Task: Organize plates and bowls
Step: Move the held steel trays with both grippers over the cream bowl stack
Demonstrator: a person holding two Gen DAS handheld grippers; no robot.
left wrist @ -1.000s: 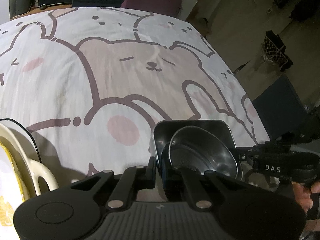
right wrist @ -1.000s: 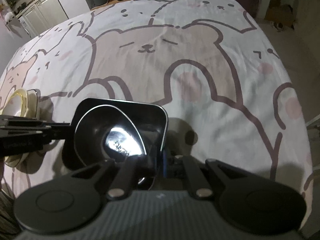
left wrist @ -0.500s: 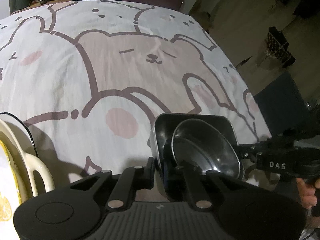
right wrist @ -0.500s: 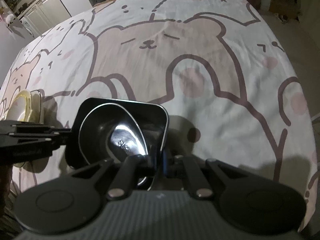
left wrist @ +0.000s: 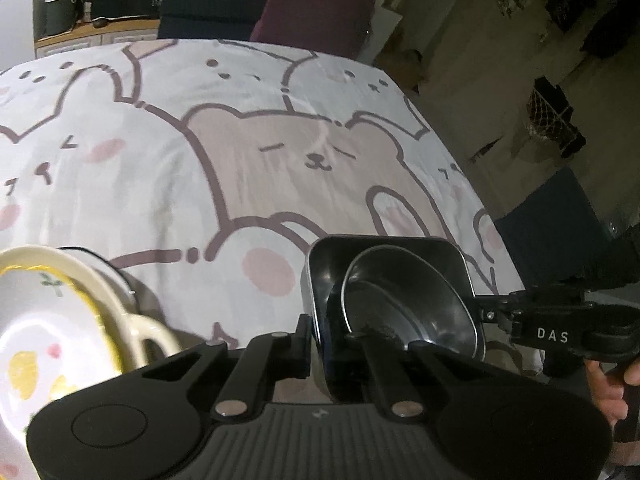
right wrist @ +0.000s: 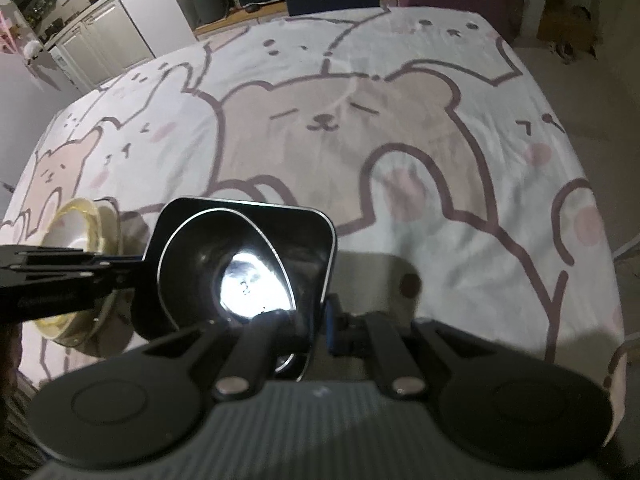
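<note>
**Grippers clamp the steel tray from both sides**

Tray (left wrist: pixel 320 276) first: a square dark metal one with a round steel bowl (left wrist: pixel 404 304) sitting inside it, held at the near edge of the bear-print cloth (left wrist: pixel 200 184) that covers the table. The left gripper (left wrist: pixel 316 340) has its fingers pinched together on the tray's left wall, and the right gripper (right wrist: pixel 322 320) is pinched the same way on the opposite wall. Each camera catches the other tool reaching in from the side: the right one, lettered DAS, shows in the left view with a hand (left wrist: pixel 612 384) behind it.

The left view gives the close look at the cream dish (left wrist: pixel 120 304) with its looped handle and the yellow-patterned plate (left wrist: pixel 44 344) nested in it, at the near left corner of the cloth. The right view shows that stack (right wrist: pixel 72 232) smaller, just beside the tray's left side, and catches a bright glare in the bowl's bottom (right wrist: pixel 252 288) that the left view lacks.

Beyond the tray the cloth lies bare to its far edge and right edge. Past the far edge stand dark and maroon cushions (left wrist: pixel 316 16); the right view adds white cabinets (right wrist: pixel 100 44).
</note>
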